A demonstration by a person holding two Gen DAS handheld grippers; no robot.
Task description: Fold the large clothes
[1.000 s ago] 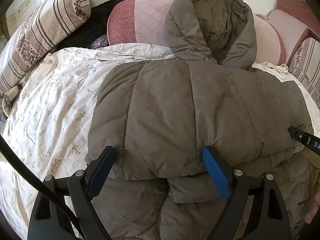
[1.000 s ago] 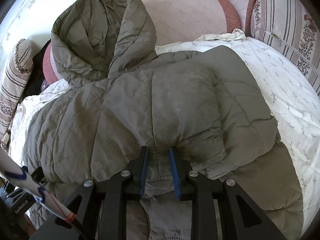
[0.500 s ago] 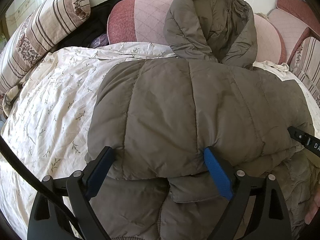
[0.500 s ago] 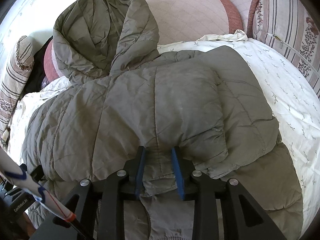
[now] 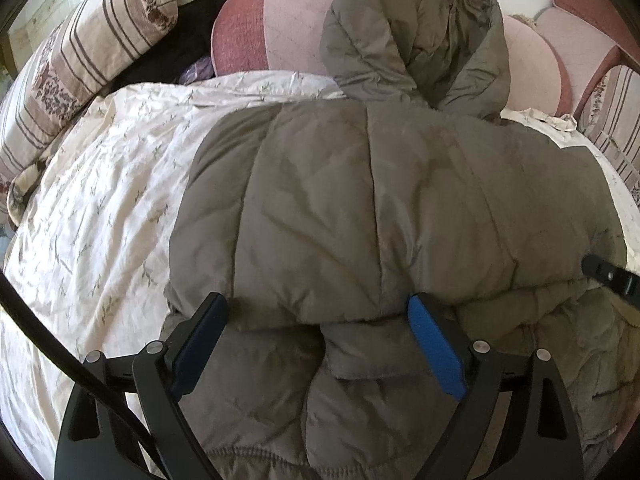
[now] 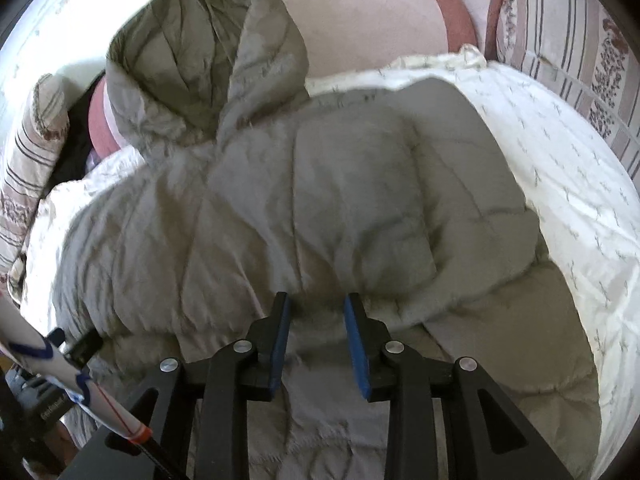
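Apparently mid-fold: coat (image 5: 360, 216) lies on the bed (image 5: 100, 208), hem doubled toward the hood. Left gripper (image 5: 316, 320) gapes, released; right gripper (image 6: 316, 312), part open, grasps nothing. Next, side edges must be gathered inward.

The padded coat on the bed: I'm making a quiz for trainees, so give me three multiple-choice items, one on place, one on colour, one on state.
1. Where does the hood rest?
A. against the pink cushion
B. tucked under the coat
C. hanging off the bed's near edge

2. What colour are the pads on the fingers?
A. red
B. blue
C. yellow

3. How does the left gripper stand?
A. shut tight on the hood
B. out of view
C. open wide at the coat's folded edge

Answers:
1 A: the hood leans up on the pink cushion.
2 B: blue pads show in both views.
3 C: its fingers are spread over the padded coat.
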